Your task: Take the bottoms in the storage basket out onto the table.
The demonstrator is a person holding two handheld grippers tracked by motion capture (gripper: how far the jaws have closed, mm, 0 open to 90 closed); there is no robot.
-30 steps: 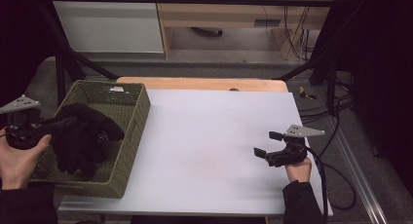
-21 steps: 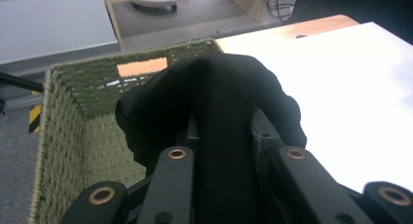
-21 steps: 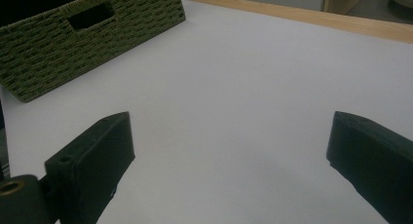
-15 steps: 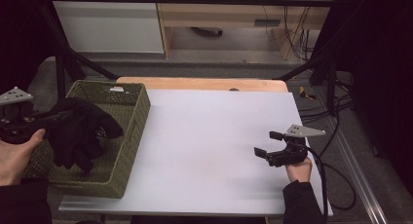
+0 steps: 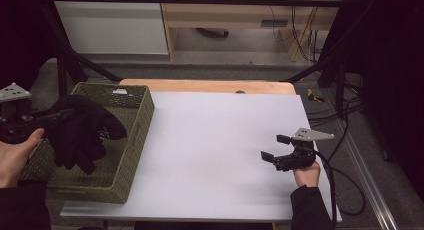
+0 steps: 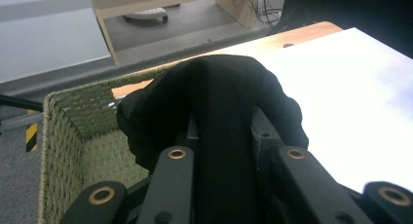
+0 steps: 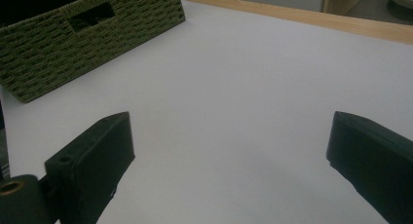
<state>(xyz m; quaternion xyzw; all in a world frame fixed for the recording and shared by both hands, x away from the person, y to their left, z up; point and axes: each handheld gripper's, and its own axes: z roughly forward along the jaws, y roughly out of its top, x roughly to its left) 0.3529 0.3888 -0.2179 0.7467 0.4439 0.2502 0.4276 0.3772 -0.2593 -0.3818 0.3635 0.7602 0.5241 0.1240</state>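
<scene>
A black cloth [image 5: 82,132], bunched and limp, hangs over the green woven basket [image 5: 145,106] at the table's left. My left gripper [image 5: 66,115] is shut on its upper part, held in a hand at the far left. In the left gripper view the cloth [image 6: 219,102] drapes over and between the black jaws, hiding their tips, with the basket [image 6: 63,136] below. My right gripper [image 5: 275,148] rests low over the white table near its right front, open with nothing between its fingers. In the right gripper view the jaws stand wide apart over bare white surface.
The white table top [image 5: 215,135] stretches between basket and right gripper, with a wooden strip [image 5: 210,86] along its far edge. The basket [image 7: 73,34] lies far ahead in the right gripper view. A cable [image 5: 345,190] trails off the table's right side.
My left gripper has risen and drifted a little left, lifting the black cloth higher out of the basket. The right gripper has stayed still.
</scene>
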